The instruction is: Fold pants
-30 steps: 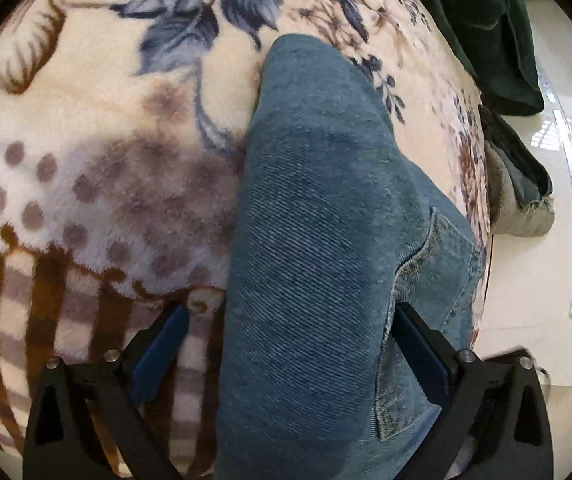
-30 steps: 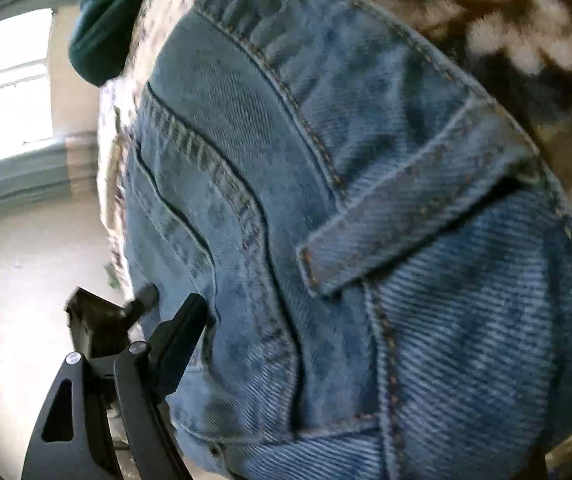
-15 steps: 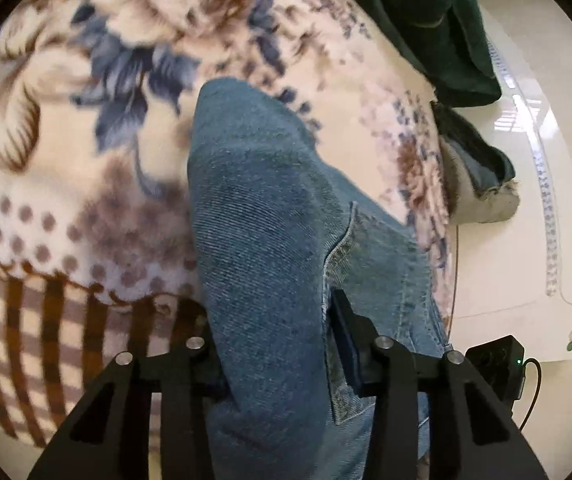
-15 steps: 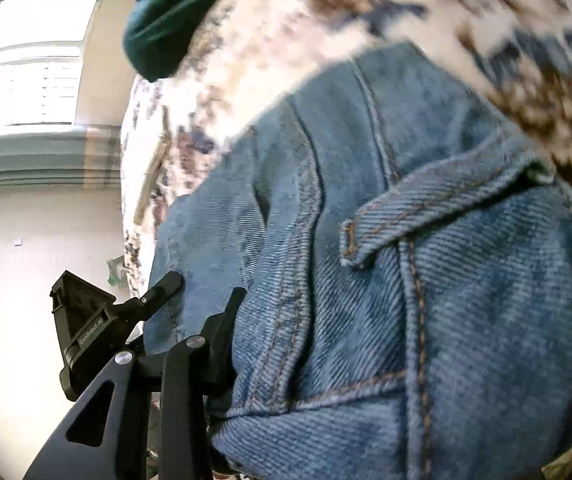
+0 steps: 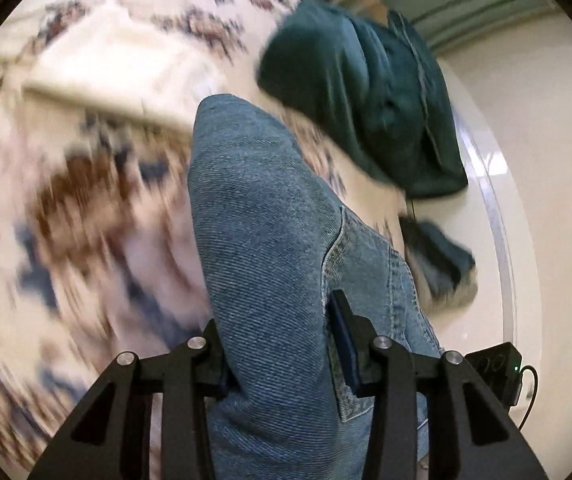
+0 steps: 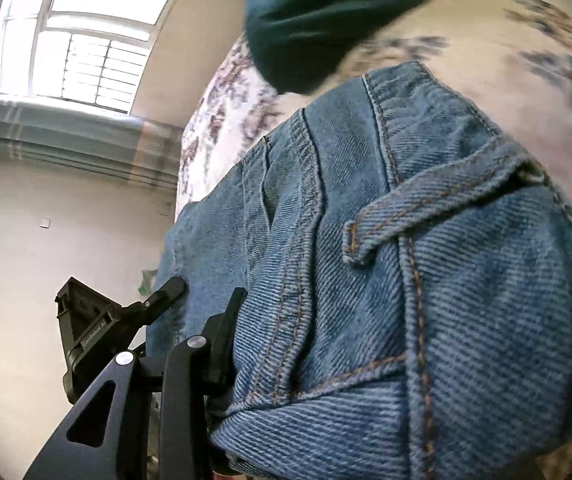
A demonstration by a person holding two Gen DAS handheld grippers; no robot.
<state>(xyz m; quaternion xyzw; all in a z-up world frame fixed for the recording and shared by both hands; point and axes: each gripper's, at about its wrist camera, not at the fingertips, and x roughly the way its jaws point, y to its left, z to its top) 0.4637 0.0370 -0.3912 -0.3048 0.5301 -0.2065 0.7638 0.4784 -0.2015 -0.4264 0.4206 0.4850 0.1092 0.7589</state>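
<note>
Left wrist view: the left gripper [image 5: 282, 344] fills the bottom of the frame, its two black fingers [image 5: 349, 336] clamped on a thick fold of blue denim pants [image 5: 262, 240]. The denim rises from between the fingers toward the middle of the picture as a rounded ridge, with a stitched pocket edge showing just above the right finger. Under and around the pants lies a cream blanket [image 5: 98, 128] patterned with brown and blue flowers; it is blurred by motion. Near the top right, a dark green garment [image 5: 365, 108] lies bunched on the blanket's far edge. Beside it, lower right, a smaller blue and grey cloth [image 5: 441, 264] sits at the blanket's border. A pale glossy floor [image 5: 541, 208] runs along the right side. A small black device [image 5: 497, 368] with a green light and a cable sits at the lower right.

Right wrist view: the pants [image 6: 385, 280] fill most of the frame, very close to the lens, showing the waistband, orange stitching and a belt loop. One black finger [image 6: 222, 332] of the right gripper [image 6: 230, 344] presses against the denim at lower left; the other is hidden, so I cannot tell whether the grip is closed. The left gripper [image 6: 98, 332] shows further left, touching the pants' edge. The green garment [image 6: 325, 16] lies at the top, on the blanket [image 6: 465, 56]. A bright window [image 6: 86, 32] is at upper left.
</note>
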